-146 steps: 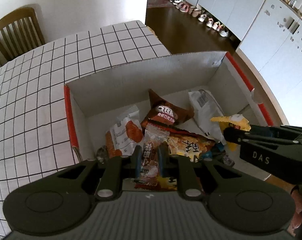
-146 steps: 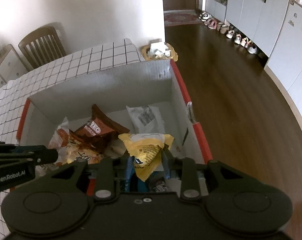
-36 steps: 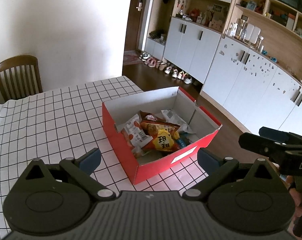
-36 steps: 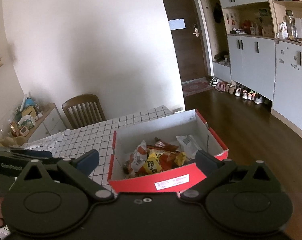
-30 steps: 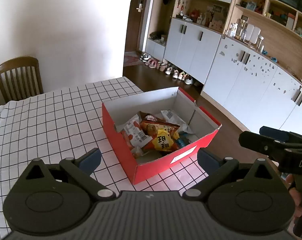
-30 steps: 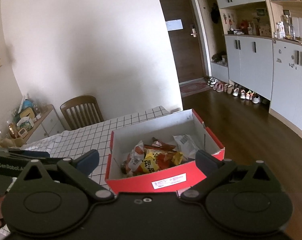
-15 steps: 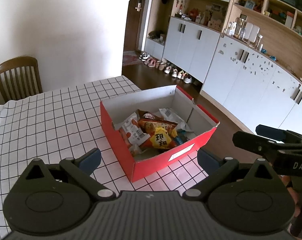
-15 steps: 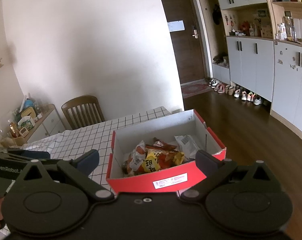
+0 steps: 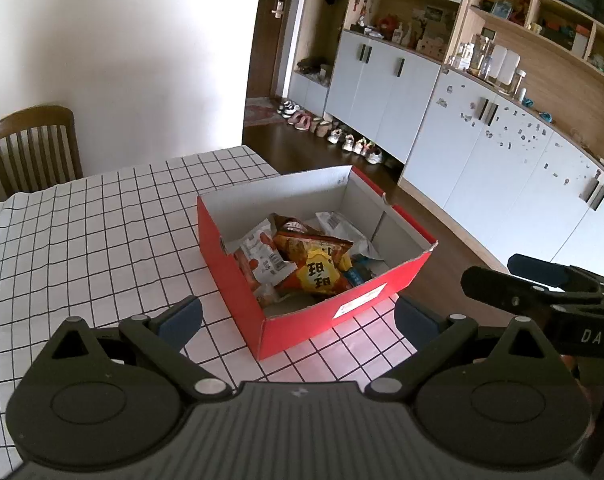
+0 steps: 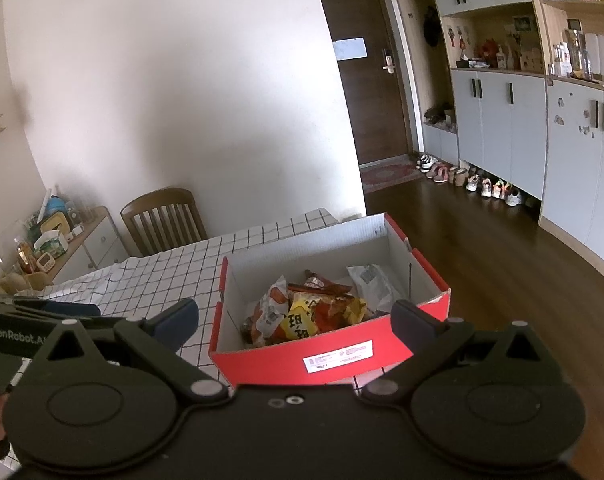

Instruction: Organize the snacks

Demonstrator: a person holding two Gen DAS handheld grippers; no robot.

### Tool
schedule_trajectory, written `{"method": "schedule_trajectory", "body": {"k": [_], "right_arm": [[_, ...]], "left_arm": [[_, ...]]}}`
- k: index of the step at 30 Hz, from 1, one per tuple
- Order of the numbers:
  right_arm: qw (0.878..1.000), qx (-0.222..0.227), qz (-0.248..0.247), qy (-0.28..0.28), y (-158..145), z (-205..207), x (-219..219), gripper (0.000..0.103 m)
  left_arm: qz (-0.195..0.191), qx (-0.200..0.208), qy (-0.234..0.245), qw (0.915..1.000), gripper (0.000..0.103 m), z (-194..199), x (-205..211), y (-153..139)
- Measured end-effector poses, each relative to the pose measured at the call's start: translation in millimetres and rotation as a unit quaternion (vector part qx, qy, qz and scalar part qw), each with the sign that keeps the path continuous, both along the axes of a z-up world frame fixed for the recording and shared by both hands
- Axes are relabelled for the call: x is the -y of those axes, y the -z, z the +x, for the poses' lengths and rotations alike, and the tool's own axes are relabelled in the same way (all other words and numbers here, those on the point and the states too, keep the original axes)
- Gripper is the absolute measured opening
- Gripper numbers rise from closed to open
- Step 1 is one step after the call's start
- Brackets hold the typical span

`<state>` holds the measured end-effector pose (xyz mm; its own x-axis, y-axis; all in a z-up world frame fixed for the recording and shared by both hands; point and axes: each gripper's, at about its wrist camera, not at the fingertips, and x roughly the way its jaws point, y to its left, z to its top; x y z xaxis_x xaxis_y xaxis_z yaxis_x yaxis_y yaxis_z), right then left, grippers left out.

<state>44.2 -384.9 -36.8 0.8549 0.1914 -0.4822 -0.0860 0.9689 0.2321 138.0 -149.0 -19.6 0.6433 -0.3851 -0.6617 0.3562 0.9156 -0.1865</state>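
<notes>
Left wrist view: our left gripper [image 9: 298, 316] and right gripper [image 10: 295, 316] gape empty; the snack packets [image 9: 302, 260] look light, crinkly, probably slippery; we'd pinch sealed edges.

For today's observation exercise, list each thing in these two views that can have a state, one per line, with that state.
Left gripper: open, empty, held back from the box.
Right gripper: open, empty, held back from the box.
Red box: lidless, upright on the checked tablecloth.
Snack packets: piled loosely inside the box.
Yellow packet: lying on top of the pile.
Wooden chair: empty, at the table's far side.
Brown door: closed.
</notes>
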Motion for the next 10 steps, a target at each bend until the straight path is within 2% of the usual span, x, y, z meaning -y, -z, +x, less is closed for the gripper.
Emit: {"method": "schedule_trajectory", "body": {"k": [10], "right_arm": [[1.0,-0.005,-0.001,-0.003,2.8,1.0,0.1,0.103]], "left_arm": [[-0.004,-0.01,0.003,0.9999,0.103,3.2,1.4,4.9]]}}
